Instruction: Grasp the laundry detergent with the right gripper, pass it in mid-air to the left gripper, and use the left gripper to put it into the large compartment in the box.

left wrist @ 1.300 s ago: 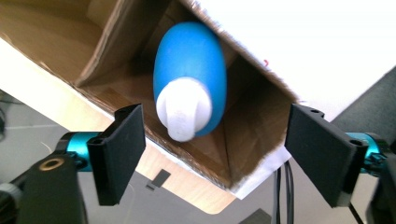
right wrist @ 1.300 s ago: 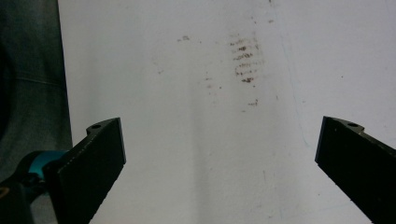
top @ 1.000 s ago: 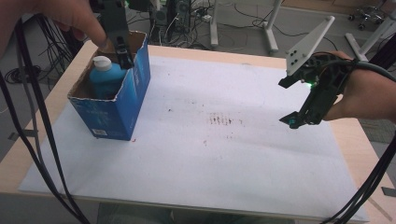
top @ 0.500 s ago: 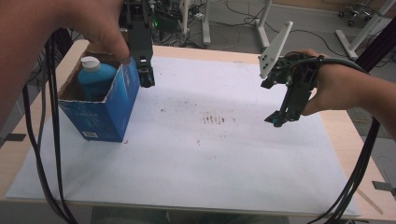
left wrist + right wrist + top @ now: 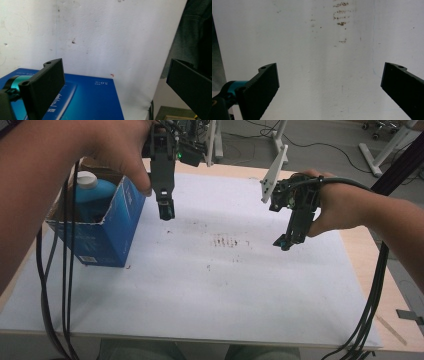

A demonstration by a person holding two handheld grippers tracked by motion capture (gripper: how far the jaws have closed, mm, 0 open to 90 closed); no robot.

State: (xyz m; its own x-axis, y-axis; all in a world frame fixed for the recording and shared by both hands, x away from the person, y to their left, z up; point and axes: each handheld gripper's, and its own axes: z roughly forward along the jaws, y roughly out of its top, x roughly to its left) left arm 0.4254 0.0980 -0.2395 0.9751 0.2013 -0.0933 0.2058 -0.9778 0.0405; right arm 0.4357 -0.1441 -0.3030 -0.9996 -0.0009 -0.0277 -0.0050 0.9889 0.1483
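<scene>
The left tongs (image 5: 166, 212) have just been opened wide beside the blue box (image 5: 107, 232) at the table's left edge, nothing between them; the bottle (image 5: 92, 195) is judged delivered. The right tongs (image 5: 284, 242) are spread, empty.

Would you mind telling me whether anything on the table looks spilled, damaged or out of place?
Brownish smudges mark the middle of the white sheet, like dried stains. The open blue box stands upright near its left edge with the blue bottle upright inside. Nothing looks spilled.

left tool (image 5: 166, 212) hangs beside the blue box (image 5: 107, 232), its jaws seemingly apart.
</scene>
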